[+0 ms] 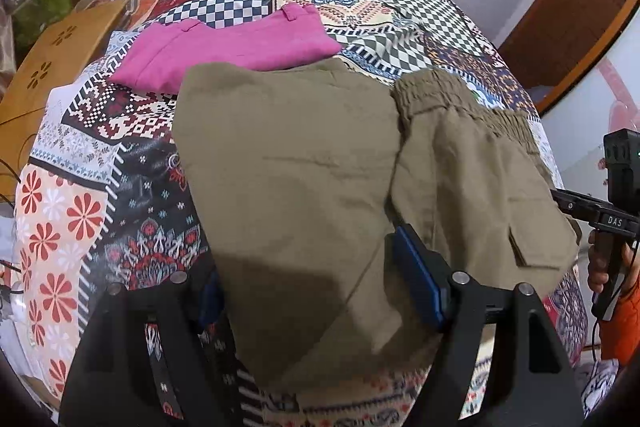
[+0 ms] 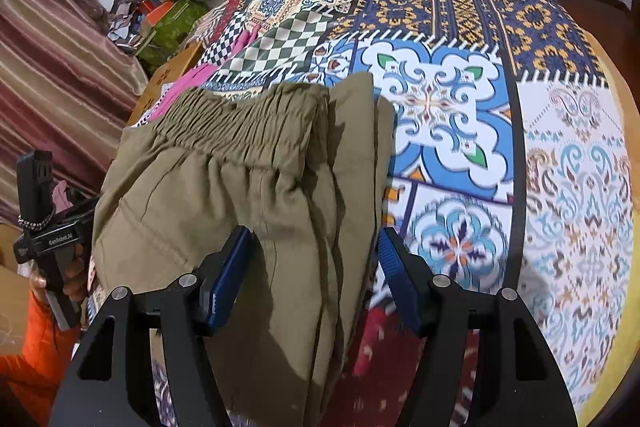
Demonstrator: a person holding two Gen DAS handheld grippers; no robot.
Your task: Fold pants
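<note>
The patchwork bedspread (image 2: 460,99) carried the olive pants (image 1: 304,163), folded near its front edge, pink pants (image 1: 236,47) behind. Both the left gripper (image 1: 316,291) and right gripper (image 2: 316,279) stood spread, pinching nothing. I'd square the edges before closing.

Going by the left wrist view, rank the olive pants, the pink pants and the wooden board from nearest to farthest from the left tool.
1. Olive pants: lying between the open fingers of the left tool, on the patterned bedspread.
2. Pink pants: folded, just beyond the olive pants' far edge, slightly left.
3. Wooden board: farthest, off the bed's left edge.
</note>
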